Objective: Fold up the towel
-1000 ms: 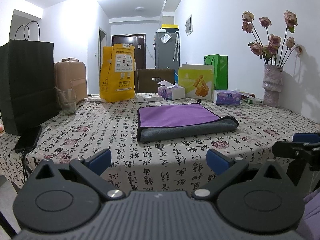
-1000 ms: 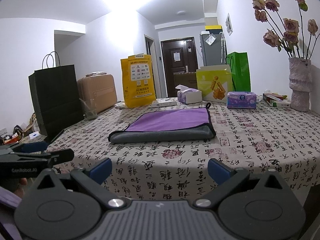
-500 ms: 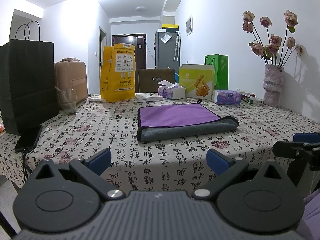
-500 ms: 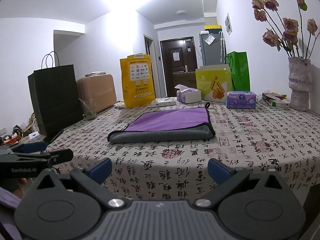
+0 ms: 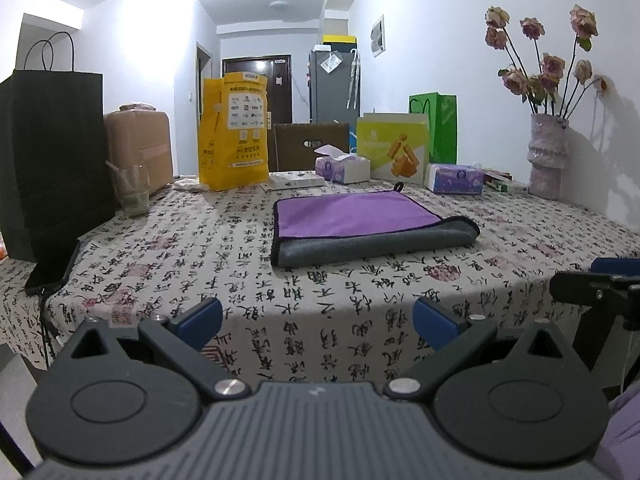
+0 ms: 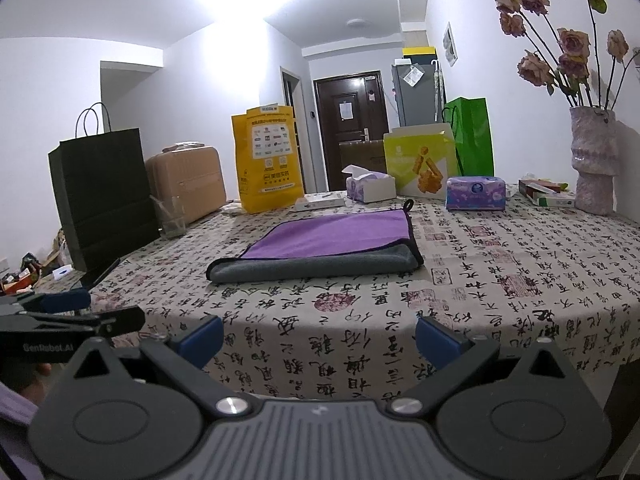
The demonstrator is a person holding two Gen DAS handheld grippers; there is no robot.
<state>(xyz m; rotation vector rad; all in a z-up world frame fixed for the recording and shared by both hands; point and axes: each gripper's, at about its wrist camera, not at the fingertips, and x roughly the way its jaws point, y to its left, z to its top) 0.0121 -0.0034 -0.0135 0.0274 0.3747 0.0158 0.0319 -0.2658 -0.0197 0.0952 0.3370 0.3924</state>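
Note:
A purple towel with a grey underside (image 5: 360, 224) lies folded flat in the middle of the table (image 5: 240, 272); it also shows in the right wrist view (image 6: 320, 248). My left gripper (image 5: 318, 320) is open and empty, held back at the table's near edge. My right gripper (image 6: 318, 334) is open and empty, also at the near edge. Each gripper shows in the other's view: the right one at the far right of the left wrist view (image 5: 600, 288), the left one at the far left of the right wrist view (image 6: 68, 316).
A black paper bag (image 5: 48, 160), a phone (image 5: 52, 268) and a glass (image 5: 132, 188) stand at the left. A yellow bag (image 5: 234, 132), tissue boxes (image 5: 454, 178) and cartons line the back. A vase of flowers (image 5: 548, 156) stands at the right.

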